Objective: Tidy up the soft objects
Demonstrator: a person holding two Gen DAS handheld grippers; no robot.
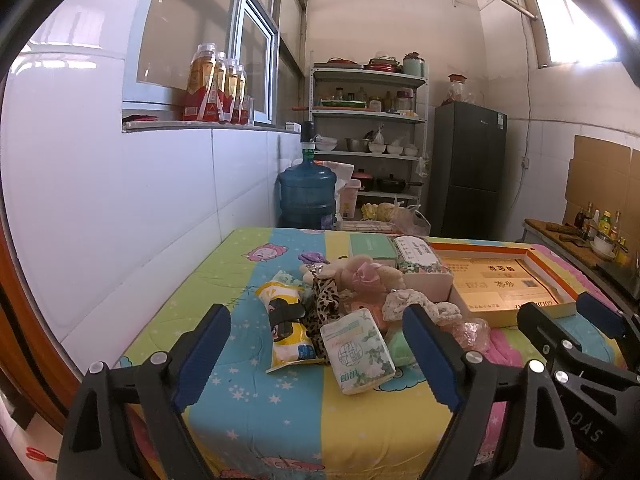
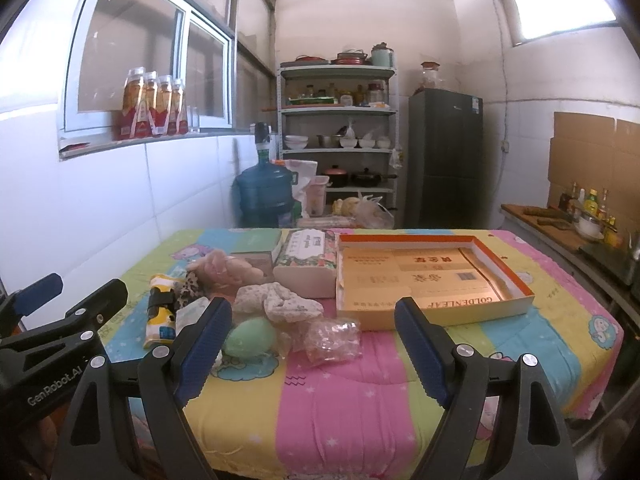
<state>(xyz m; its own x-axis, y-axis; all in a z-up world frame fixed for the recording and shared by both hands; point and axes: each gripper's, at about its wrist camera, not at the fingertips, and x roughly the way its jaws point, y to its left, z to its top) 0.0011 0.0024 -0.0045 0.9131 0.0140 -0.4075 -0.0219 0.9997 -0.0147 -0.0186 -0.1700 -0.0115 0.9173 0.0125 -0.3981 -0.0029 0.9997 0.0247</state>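
The left gripper (image 1: 316, 354) hovers above the near part of the table, its blue-padded fingers (image 1: 202, 354) spread wide with nothing between them; the right gripper (image 2: 314, 354) is beside it, also spread wide and holding nothing; both are clear of the objects.

The table is covered by a colourful striped quilt (image 2: 344, 408); the soft objects lie in a loose heap on its middle-left part. Nearest to the left gripper is a white tissue pack (image 1: 356, 352) with green print, tilted; just beside it on the left lies a yellow and white packet (image 1: 286, 326), and between them a leopard-print cloth (image 1: 326, 304) shows. Behind them rests a pink plush toy (image 1: 360, 274); a floral scrunchie (image 2: 276, 300) lies in front of a floral tissue box (image 2: 308, 264). A green egg-shaped sponge (image 2: 250, 336) lies near the left finger of the right gripper, touching a crumpled clear plastic wrap (image 2: 332, 338).

To the right of the heap stands an open shallow box (image 2: 516, 280) with orange rim, yellow cartons inside it; a green book (image 2: 260, 240) lies at the far edge of the quilt.
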